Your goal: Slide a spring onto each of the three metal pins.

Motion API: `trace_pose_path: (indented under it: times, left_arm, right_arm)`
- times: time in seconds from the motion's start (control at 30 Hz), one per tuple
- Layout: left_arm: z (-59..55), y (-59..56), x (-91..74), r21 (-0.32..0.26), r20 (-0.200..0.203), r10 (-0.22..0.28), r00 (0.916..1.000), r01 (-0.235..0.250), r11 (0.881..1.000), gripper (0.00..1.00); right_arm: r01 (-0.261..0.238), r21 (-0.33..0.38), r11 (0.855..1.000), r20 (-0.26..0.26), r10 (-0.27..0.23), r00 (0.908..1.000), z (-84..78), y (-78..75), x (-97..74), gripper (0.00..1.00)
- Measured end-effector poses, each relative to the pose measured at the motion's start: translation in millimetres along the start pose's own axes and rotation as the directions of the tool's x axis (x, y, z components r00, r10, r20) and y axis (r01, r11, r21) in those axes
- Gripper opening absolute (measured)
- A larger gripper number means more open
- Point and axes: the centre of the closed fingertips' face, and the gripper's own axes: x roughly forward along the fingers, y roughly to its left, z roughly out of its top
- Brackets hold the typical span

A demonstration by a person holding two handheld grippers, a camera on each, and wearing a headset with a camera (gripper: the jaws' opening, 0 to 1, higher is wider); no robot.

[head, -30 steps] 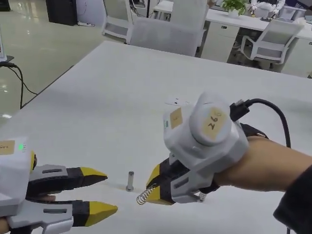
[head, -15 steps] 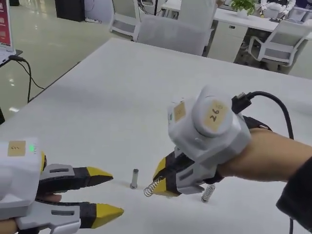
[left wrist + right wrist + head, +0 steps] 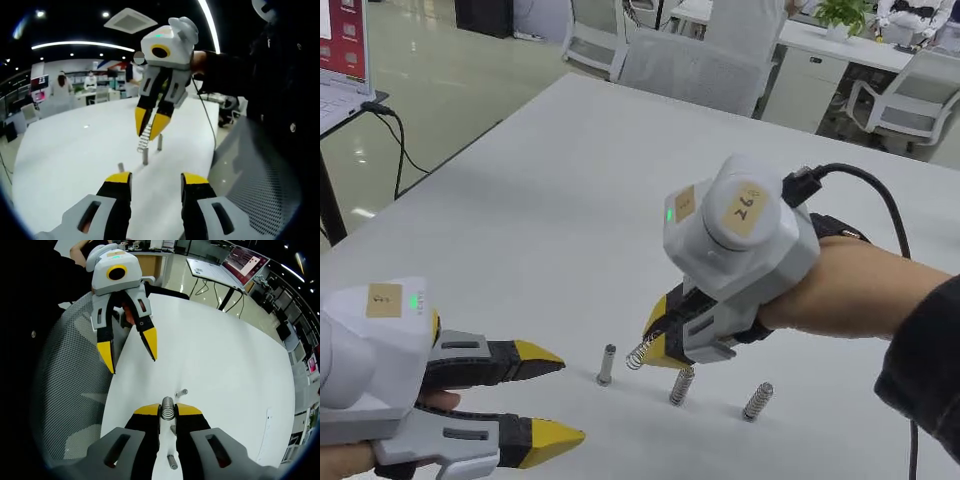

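Observation:
A bare metal pin stands upright on the white table. My right gripper is shut on a spring, which sticks out leftward just right of and above the pin's top. The right gripper view shows that spring end-on between the shut jaws, with the pin just beyond. Two more springs stand upright to the right, apparently over pins. My left gripper hovers open left of the bare pin, holding nothing. In the left gripper view the right gripper hangs over the pin row.
The table's near edge runs just beyond the left gripper, with a grey mesh chair below it. Office chairs and desks stand past the far edge. A black cable trails from the right gripper. The far table top is bare.
The right gripper has lifted with the spring, whose free end is now level with the pin's top. Two standing springs have come into sight beneath it. The camera moved; the left gripper stays open.

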Motion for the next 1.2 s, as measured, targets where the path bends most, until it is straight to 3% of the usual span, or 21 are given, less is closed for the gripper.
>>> trace_pose_path:
  times: [0.23,0.43,1.2]
  left_arm:
    - [-4.0,-0.8,0.6,0.03,-0.027,0.004,0.9996,-0.004,1.0,0.33]
    - [-3.3,1.0,-0.6,0.025,-0.02,0.013,0.9997,-0.012,1.0,0.33]
    - [-4.4,5.6,-1.7,0.016,-0.019,0.024,0.9995,-0.024,1.0,0.33]
  right_arm:
    - [0.016,-0.026,1.0,-0.043,-0.017,0.9989,-0.4,-11.6,8.3,0.08]
    - [0.011,-0.044,0.999,-0.073,-0.014,0.9972,-1.5,-18.5,16.0,0.08]
    - [-0.033,-0.058,0.998,-0.106,0.027,0.994,0.0,-31.7,40.1,0.08]
